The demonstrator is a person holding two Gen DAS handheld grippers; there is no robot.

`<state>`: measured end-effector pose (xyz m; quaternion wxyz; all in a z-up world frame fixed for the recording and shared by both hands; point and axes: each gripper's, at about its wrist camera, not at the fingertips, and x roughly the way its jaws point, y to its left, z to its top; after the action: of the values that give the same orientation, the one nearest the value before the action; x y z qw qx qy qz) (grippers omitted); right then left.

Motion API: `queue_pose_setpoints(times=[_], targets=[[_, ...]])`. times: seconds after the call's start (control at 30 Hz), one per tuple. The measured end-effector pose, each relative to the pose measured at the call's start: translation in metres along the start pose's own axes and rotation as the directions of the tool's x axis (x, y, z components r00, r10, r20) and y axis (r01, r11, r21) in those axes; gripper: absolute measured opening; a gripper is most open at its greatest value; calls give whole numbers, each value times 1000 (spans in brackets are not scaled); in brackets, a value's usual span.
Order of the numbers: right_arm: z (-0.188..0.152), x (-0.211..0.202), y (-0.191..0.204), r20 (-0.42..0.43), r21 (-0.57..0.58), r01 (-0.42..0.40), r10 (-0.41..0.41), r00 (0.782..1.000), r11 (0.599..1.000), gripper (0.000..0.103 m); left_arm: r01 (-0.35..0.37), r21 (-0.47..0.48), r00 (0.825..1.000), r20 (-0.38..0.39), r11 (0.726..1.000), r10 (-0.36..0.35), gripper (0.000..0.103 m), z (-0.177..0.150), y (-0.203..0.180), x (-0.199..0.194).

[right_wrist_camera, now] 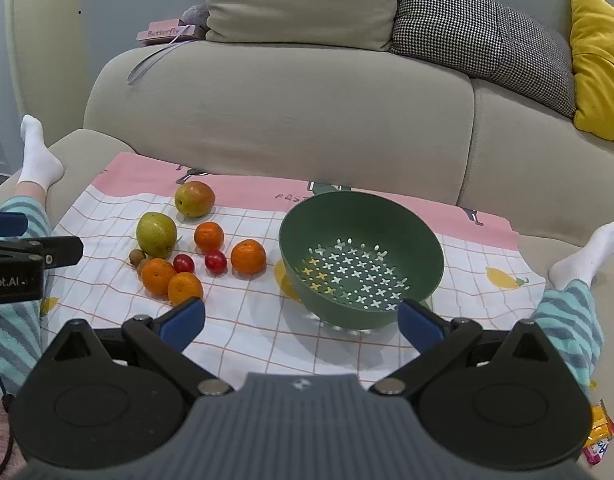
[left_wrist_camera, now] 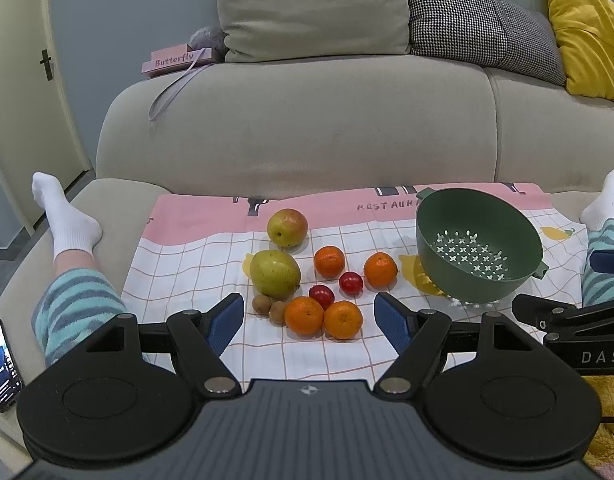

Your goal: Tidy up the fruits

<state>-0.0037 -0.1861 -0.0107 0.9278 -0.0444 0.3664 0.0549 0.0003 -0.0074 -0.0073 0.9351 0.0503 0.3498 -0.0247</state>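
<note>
Where cloth wrinkles, perforated plastic colander [right_wrist_camera: 361,260].

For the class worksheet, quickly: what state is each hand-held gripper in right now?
Left hand-held gripper: open, holding nothing, fingers apart before the fruit.
Right hand-held gripper: open, holding nothing, near the green colander.

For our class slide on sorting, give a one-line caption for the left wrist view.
Open left tongs face loose fruit on a checked cloth, with an empty green colander at right.
</note>
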Motion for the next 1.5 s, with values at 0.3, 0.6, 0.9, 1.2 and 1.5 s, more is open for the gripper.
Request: queue_pose_setpoints(times=[0.3, 0.6, 0.9, 1.2, 1.5], targets=[[-1, 0, 0, -2, 1, 11, -11, 1000, 1000, 99, 0, 1, 1000, -2, 1000, 0, 87, -1, 0, 0], [-2, 1, -1, -14, 8, 19, -19, 1000, 1000, 99, 0, 4, 1000, -11, 1000, 0, 87, -1, -2, 1], [-3, 3, -1, -20, 9, 19, -19, 1000, 1000, 99, 1, 2, 1000, -18, 1000, -1, 87, -1, -3, 2], [-4, 3, -2, -22, 14, 20, -20, 1000, 1000, 99, 4, 0, 1000, -20, 1000, -4, 87, -1, -4, 3], [-4, 3, -2, -25, 20, 21, -20, 999, 1000, 99, 7, 7, 1000, -23, 1000, -7, 87, -1, -7, 3]])
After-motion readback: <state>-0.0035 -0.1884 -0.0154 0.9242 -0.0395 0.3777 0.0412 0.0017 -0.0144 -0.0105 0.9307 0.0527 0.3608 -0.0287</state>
